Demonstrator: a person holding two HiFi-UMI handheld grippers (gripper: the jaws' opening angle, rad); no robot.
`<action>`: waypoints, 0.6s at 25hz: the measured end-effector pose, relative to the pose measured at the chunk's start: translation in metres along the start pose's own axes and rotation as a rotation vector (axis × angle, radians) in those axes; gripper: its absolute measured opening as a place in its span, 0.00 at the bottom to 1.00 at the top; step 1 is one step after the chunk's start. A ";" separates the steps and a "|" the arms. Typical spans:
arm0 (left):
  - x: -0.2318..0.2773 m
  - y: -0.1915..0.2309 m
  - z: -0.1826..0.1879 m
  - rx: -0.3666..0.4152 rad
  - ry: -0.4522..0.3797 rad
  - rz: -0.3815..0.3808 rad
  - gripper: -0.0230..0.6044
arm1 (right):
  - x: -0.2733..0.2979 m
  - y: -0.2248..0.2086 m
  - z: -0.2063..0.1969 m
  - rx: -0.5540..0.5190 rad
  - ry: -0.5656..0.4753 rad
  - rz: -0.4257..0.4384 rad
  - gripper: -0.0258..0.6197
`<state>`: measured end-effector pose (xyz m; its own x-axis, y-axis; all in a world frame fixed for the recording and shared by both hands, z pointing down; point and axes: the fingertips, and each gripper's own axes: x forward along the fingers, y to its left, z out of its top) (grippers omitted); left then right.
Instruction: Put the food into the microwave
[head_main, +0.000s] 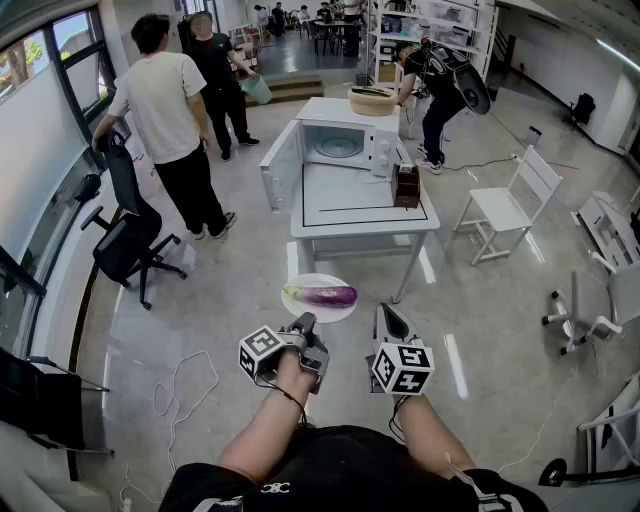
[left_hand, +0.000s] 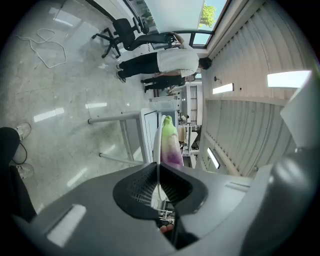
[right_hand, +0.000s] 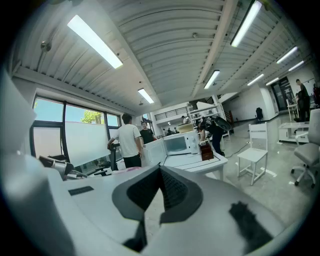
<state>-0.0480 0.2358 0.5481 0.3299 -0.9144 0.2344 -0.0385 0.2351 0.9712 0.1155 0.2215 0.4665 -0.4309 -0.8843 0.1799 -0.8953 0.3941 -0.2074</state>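
A purple eggplant (head_main: 322, 296) lies on a white plate (head_main: 300, 283) held in the air over the floor, short of the table. My left gripper (head_main: 303, 321) is shut on the plate's near rim. In the left gripper view the plate (left_hand: 156, 145) runs edge-on out of the closed jaws, and the eggplant (left_hand: 170, 142) rests against it. My right gripper (head_main: 387, 312) hangs beside it, to the right, shut on nothing. The white microwave (head_main: 340, 145) stands at the back of a white table (head_main: 365, 225), its door (head_main: 281, 165) swung open to the left. It also shows in the right gripper view as the microwave (right_hand: 180, 143).
A brown box (head_main: 407, 186) sits at the table's right edge and a woven basket (head_main: 372, 100) on the microwave. Two people (head_main: 170, 110) and an office chair (head_main: 125, 235) stand at the left. A white chair (head_main: 505, 205) is right of the table. Cables (head_main: 180, 390) lie on the floor.
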 end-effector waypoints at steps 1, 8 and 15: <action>0.000 -0.001 0.001 -0.004 0.003 0.000 0.07 | 0.001 0.002 0.000 -0.001 0.000 -0.001 0.05; 0.002 -0.005 0.017 -0.017 0.014 -0.016 0.07 | 0.014 0.021 -0.001 -0.005 0.006 -0.004 0.05; 0.002 -0.004 0.044 -0.022 0.017 -0.019 0.07 | 0.033 0.040 -0.002 0.013 0.004 -0.021 0.05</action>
<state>-0.0883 0.2185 0.5463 0.3465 -0.9131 0.2148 -0.0109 0.2251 0.9743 0.0656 0.2081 0.4658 -0.4126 -0.8913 0.1877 -0.9026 0.3724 -0.2158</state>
